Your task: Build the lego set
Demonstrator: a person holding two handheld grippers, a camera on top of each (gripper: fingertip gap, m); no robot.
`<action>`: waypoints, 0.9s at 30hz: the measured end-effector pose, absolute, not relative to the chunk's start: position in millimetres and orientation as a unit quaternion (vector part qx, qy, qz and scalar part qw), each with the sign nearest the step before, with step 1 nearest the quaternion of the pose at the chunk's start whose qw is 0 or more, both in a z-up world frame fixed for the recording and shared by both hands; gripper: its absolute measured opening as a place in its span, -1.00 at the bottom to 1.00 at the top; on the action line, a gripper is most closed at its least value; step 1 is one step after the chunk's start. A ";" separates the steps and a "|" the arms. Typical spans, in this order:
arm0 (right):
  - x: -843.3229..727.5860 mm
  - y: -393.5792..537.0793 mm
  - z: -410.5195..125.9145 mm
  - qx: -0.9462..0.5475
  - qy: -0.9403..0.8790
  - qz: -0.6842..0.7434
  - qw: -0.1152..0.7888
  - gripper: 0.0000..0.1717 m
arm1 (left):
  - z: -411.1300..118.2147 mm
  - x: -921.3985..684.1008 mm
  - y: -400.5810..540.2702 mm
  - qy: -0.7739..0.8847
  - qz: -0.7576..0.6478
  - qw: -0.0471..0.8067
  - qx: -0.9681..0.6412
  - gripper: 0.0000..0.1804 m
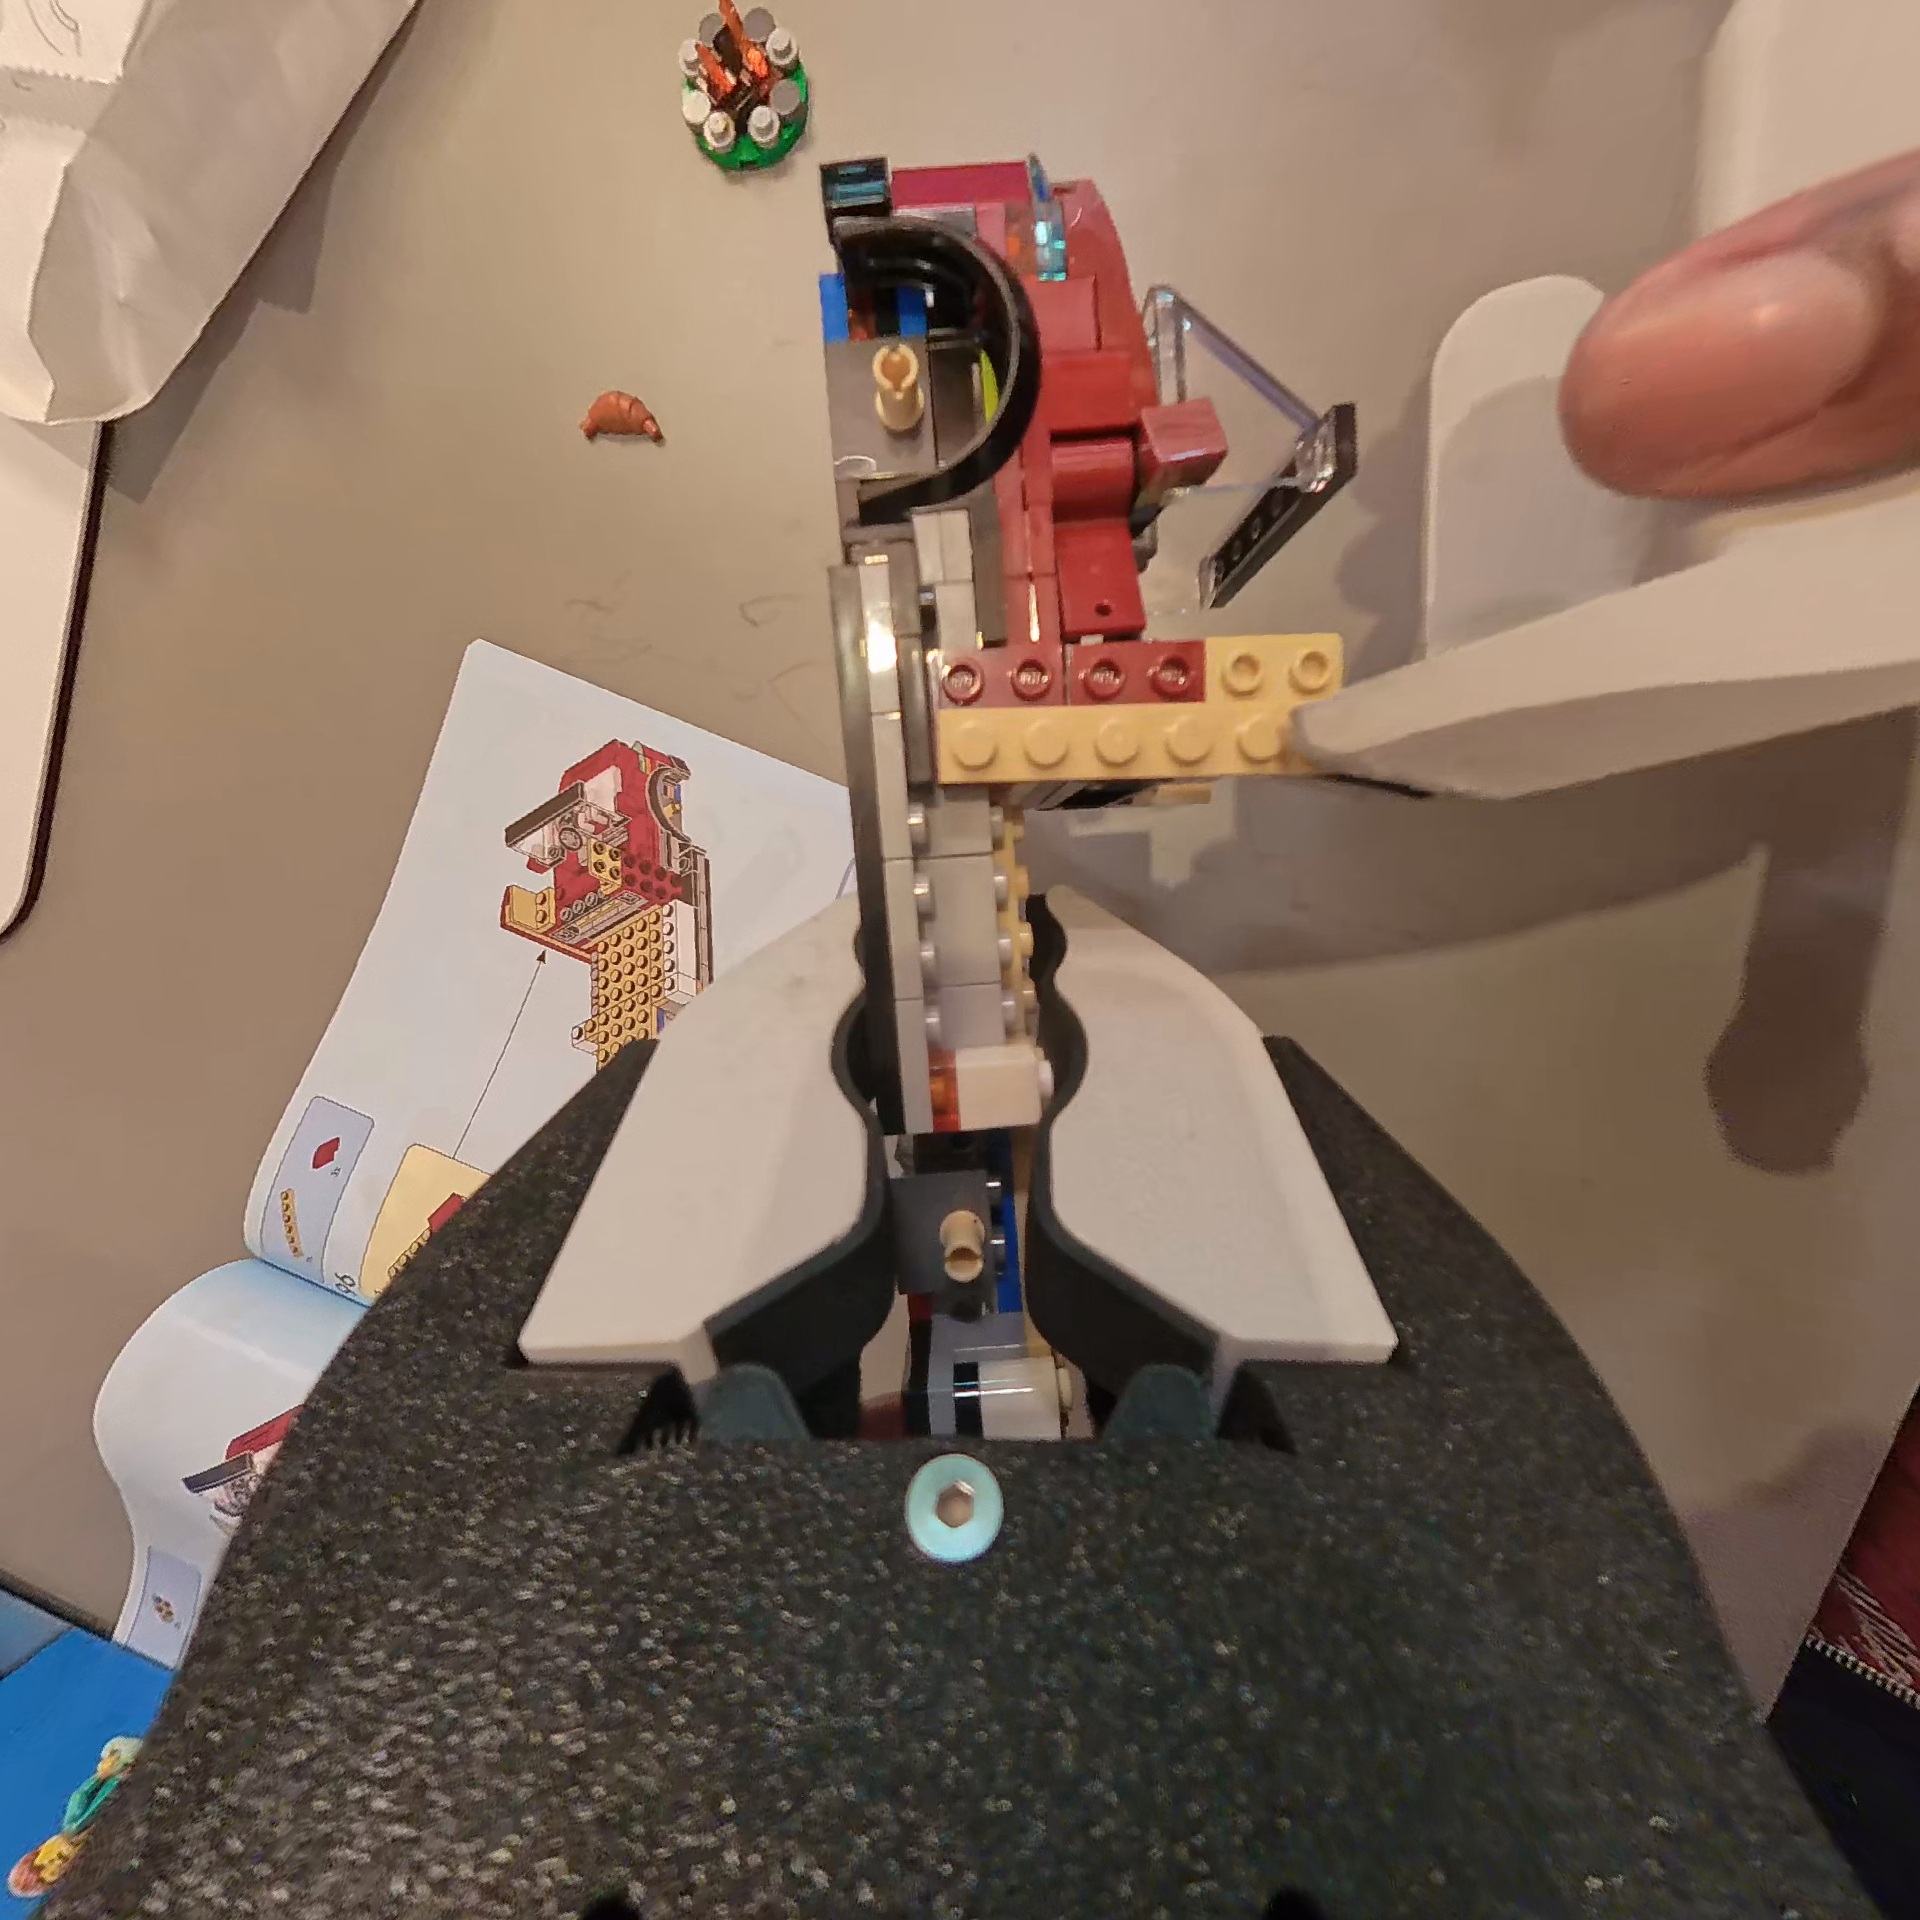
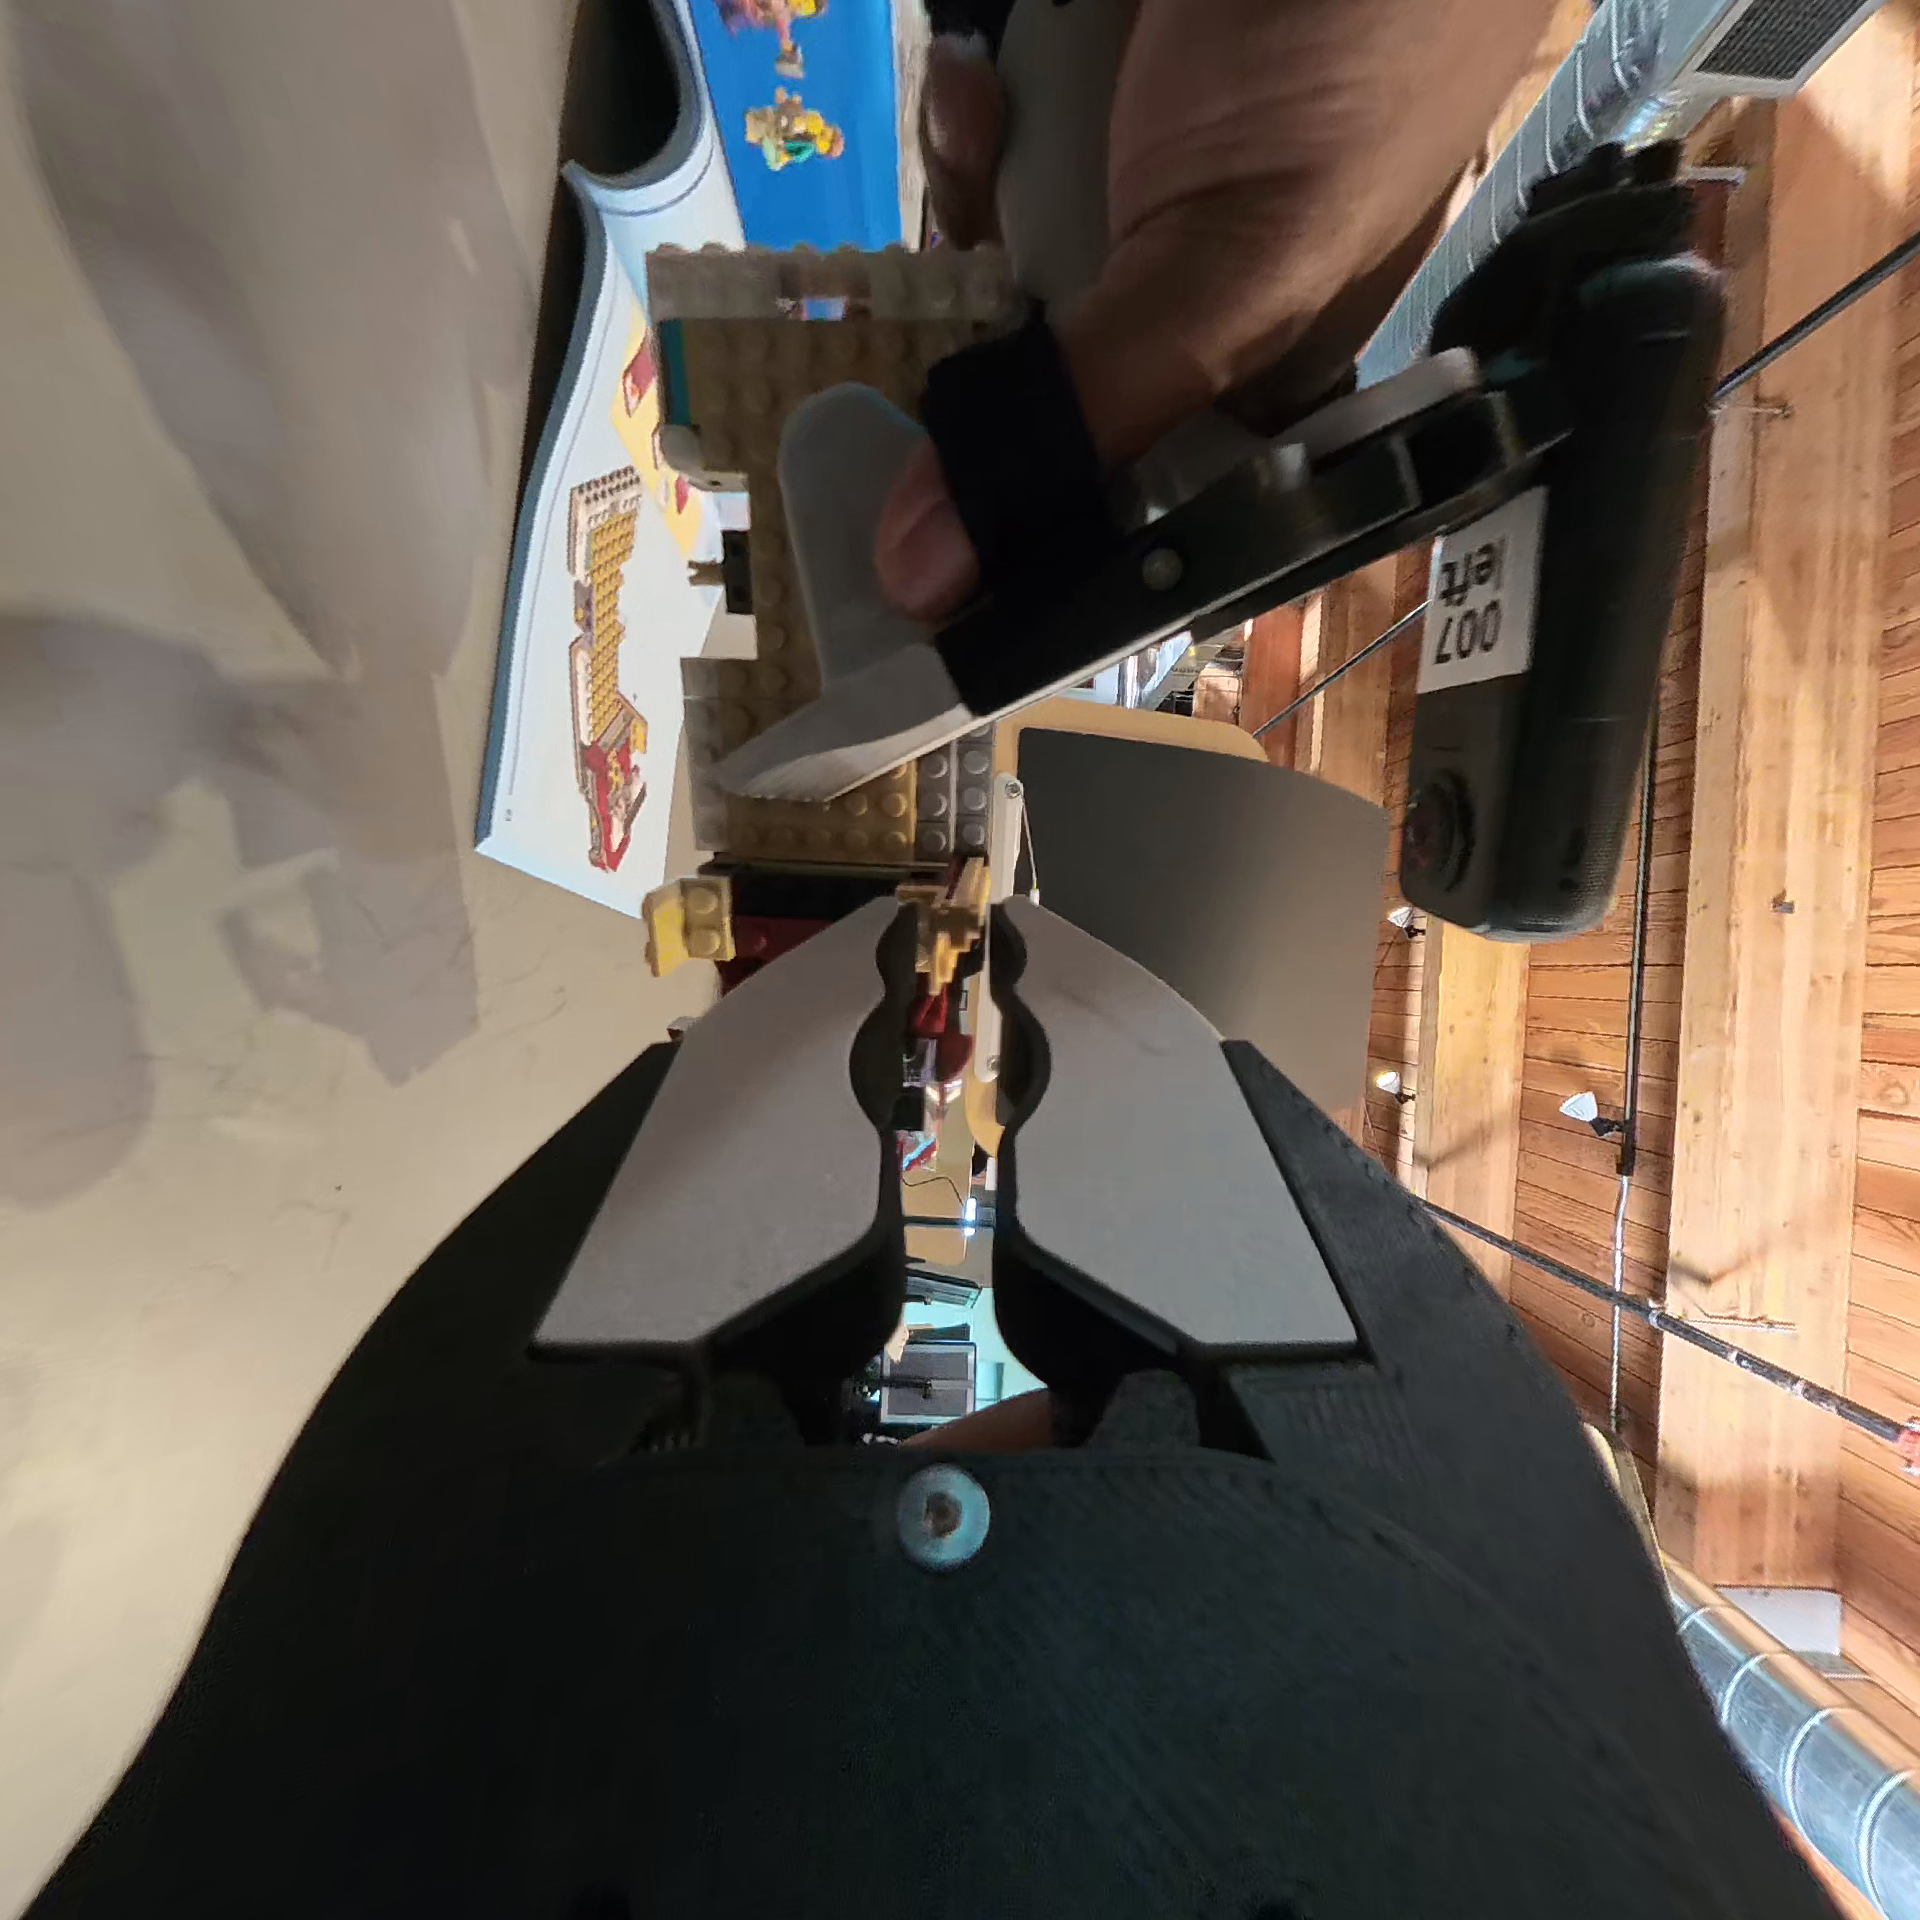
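- Left wrist view: the left gripper (image 1: 961,935) has its grey fingers (image 1: 790,997) clamped on the lower grey-and-tan slab of a brick-built model (image 1: 966,582), which stands up the centre of the frame, dark red body at the top.
- A tan plate (image 1: 1112,743) juts out to the right at mid-frame, with a row of dark red studs just above it.
- In from the right edge comes a finger of the right gripper (image 1: 1558,727), its tip touching the far end of that tan plate; a person's fingertip (image 1: 1756,353) looms blurred in the upper right.
- Right wrist view: the right gripper (image 2: 945,935) has its fingers (image 2: 1081,987) drawn narrow around a small tan and dark red piece of the model at centre frame. Whether both pads press on it I cannot tell.
- Above it, the other gripper and the hand (image 2: 1226,239) holding it fill the top of that frame.
- Progress, by my judgement: the model looks well assembled, cab and clear windscreen on, and both tools are on it at once.
- On the surface (image 1: 364,499), loose bits remain: a brown croissant piece (image 1: 621,418) at upper left, a round green build (image 1: 744,94) at top.
- The instruction booklet (image 1: 582,883) lies open at left.
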State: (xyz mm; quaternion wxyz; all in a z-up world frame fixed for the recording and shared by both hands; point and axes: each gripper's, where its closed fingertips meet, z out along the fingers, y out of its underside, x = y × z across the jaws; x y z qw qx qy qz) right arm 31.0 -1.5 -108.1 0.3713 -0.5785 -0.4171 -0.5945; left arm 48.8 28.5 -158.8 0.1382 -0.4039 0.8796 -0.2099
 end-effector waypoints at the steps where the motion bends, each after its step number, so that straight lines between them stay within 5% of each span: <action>1: 31.9 -1.5 -108.4 -0.578 -0.417 -0.596 0.370 -0.86 | -158.6 48.4 27.8 0.880 -0.210 0.138 -0.402 -0.72; 27: 33.6 0.2 -111.2 -0.594 -0.441 -0.571 0.355 -0.91 | -162.0 47.8 31.6 0.882 -0.201 0.135 -0.405 -0.72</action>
